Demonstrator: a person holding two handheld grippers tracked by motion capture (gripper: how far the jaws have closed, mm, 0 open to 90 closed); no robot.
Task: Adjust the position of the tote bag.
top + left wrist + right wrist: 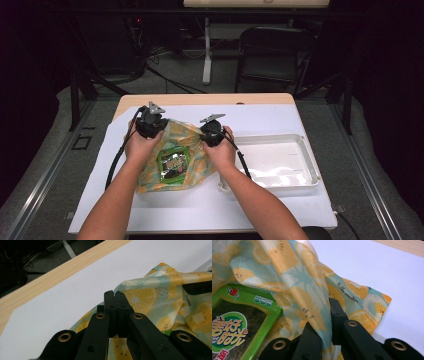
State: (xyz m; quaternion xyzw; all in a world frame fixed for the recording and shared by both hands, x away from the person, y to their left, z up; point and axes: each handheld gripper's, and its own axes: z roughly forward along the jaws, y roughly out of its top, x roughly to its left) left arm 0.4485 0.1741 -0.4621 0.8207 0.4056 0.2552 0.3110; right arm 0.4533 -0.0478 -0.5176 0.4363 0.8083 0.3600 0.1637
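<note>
Forearms come in at the bottom of the high view, both reaching to the landmark: the white paper-covered table top (280, 117).

On it, largest first:
- White shallow rectangular plastic tray (303, 149), on the right side, empty.
- Thin translucent lemon-print plastic bag (187, 132), left of the tray and touching its near corner, long axis running from near-left to far-right.
- Green flat snack packet with a dark window (173, 165), inside the bag, towards its near end.

Grippers:
- left gripper (114, 295): jaws pressed together on the bag's far-left edge.
- right gripper (327, 305): jaws narrow, a fold of the bag pinched between them at the far-right edge, the side nearer the tray.

Key relation: packet lies on the person's side of both grippers, between the two hands; the bag's far end is lifted off the table top.

View differences: right gripper view shows the packet through the film; left gripper view shows the bag edge nipped at the jaw tips. Whether the grippers hold opposite lips of an opening or a closed edge, I can't tell.
</note>
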